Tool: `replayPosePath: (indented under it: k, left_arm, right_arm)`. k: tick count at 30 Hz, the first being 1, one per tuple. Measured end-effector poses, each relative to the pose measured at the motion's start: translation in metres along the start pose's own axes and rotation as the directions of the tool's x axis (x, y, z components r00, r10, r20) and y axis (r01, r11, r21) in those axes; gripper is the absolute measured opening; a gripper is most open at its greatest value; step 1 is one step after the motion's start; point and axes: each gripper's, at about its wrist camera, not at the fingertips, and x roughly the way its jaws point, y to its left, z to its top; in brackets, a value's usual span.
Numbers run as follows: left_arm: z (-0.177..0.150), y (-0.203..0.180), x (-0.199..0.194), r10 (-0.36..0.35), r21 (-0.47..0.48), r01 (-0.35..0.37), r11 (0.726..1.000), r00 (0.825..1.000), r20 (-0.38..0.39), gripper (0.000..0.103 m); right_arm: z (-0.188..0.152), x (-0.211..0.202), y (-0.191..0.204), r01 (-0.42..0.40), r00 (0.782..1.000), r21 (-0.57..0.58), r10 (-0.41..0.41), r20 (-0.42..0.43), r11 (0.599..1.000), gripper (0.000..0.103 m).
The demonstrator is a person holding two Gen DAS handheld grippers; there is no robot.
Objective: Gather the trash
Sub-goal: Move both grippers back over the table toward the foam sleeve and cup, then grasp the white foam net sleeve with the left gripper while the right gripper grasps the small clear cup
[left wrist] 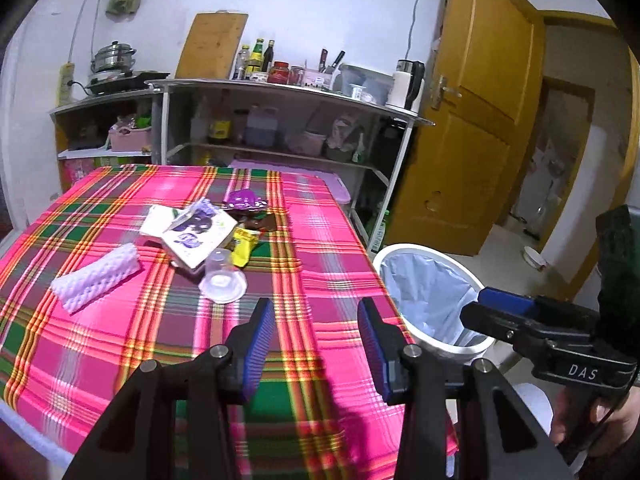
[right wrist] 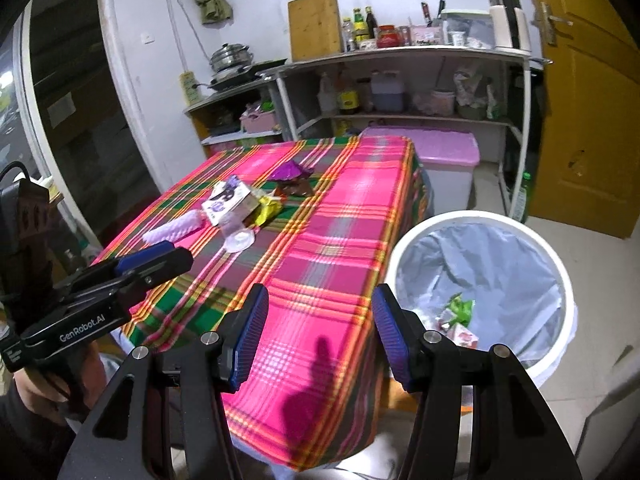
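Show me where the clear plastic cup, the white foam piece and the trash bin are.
clear plastic cup (left wrist: 222, 280): left wrist view, on its side wall.
white foam piece (left wrist: 98, 280): left wrist view, on its ribbed top.
trash bin (right wrist: 476, 218): right wrist view, on its white rim.

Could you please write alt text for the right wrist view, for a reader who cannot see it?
The open, empty right claw hovers over the near corner of a table with a pink plaid cloth, beside a white lined bin that already holds a few wrappers. A cluster of trash lies mid-table: foam piece, clear cup, small box, wrappers. The left claw shows at left.
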Motion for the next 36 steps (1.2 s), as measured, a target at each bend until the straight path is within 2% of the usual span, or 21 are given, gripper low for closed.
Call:
replayPosePath:
  k: [20,30,36]
  left_arm:
    - [-0.003,0.086,-0.015,0.123,-0.084,-0.121,0.989,0.992,0.018,0.044]
    - [0.011,0.138,-0.002,0.223,-0.068,-0.221,0.973,0.975,0.020,0.051]
    - [0.022,0.170,0.016,0.238,-0.056,-0.238,0.970,0.971,-0.013,0.052]
  right_arm:
    - [0.020,0.054,0.056,-0.056,0.996,-0.111,0.049,-0.068,0.992,0.055]
    - [0.036,0.101,0.082,-0.093,0.990,-0.172,0.072,-0.120,0.981,0.055]
    - [0.045,0.129,0.095,-0.105,0.985,-0.196,0.075,-0.154,0.975,0.055]
